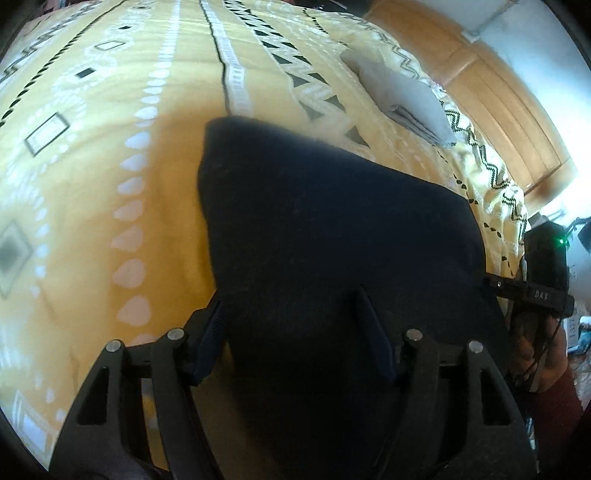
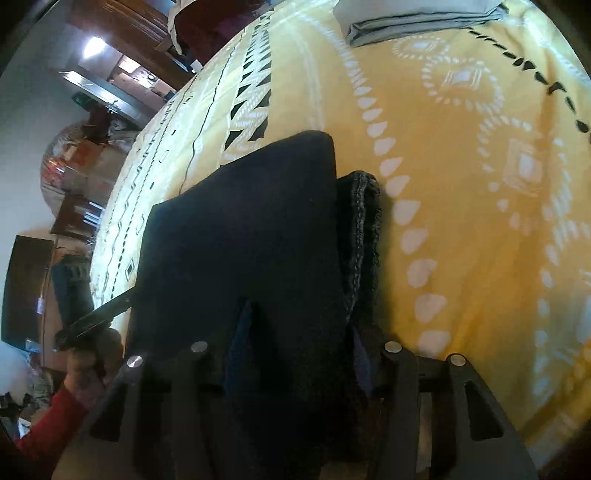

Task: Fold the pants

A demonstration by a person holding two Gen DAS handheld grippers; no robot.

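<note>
Dark navy pants [image 1: 332, 229] lie folded into a compact stack on the yellow patterned bedspread [image 1: 92, 184]. My left gripper [image 1: 295, 321] has its fingers either side of the near edge of the pants, with cloth bunched between them. In the right wrist view the same pants [image 2: 240, 240] show a ribbed waistband edge [image 2: 364, 236] sticking out at the right. My right gripper [image 2: 299, 332] also straddles the near edge, with thick cloth between its fingers. Both grippers hold the stack from opposite ends.
A folded grey garment [image 1: 399, 99] lies further up the bed, also in the right wrist view [image 2: 424, 22]. A wooden wardrobe [image 1: 498, 92] stands beyond the bed. The other gripper's black body [image 1: 543, 273] shows at the right bed edge.
</note>
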